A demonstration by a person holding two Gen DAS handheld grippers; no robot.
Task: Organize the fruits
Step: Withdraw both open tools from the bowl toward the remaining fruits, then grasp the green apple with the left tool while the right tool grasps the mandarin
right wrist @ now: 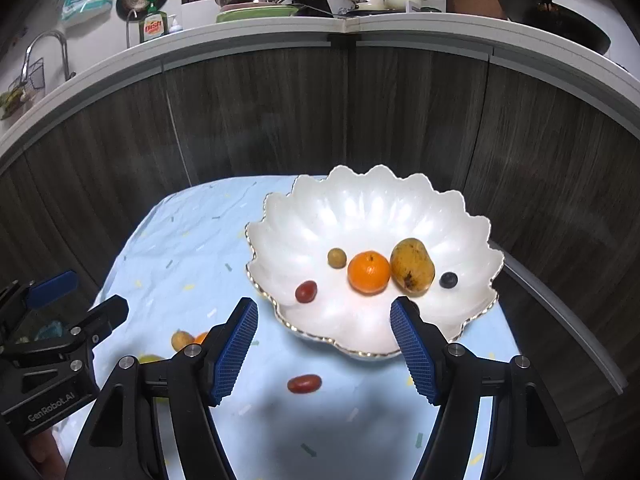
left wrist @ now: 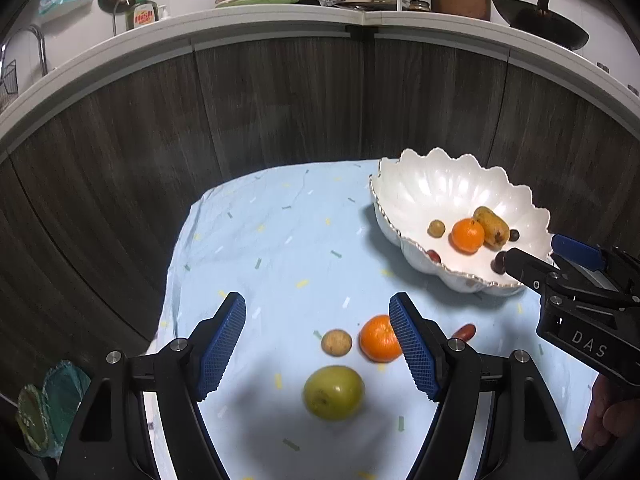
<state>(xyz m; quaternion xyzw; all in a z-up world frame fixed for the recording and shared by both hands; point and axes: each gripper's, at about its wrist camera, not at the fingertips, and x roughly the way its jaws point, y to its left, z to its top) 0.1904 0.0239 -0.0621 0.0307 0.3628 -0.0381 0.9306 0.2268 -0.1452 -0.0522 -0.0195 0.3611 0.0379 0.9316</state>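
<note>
- Left hand-held gripper (left wrist: 318,346): wide apart, nothing inside, above green fruit (left wrist: 333,393), likely next pick.
- Right hand-held gripper (right wrist: 324,350): also released, over red fruit (right wrist: 304,384) on counter (right wrist: 192,240).
- Bowl (right wrist: 360,204) already keeping orange (right wrist: 368,272), maybe mango (right wrist: 412,266).

I'm seeing a dish soap bottle (right wrist: 154,24) standing on the counter (right wrist: 280,24), a black wok (left wrist: 540,18) sitting at its right end.
</note>
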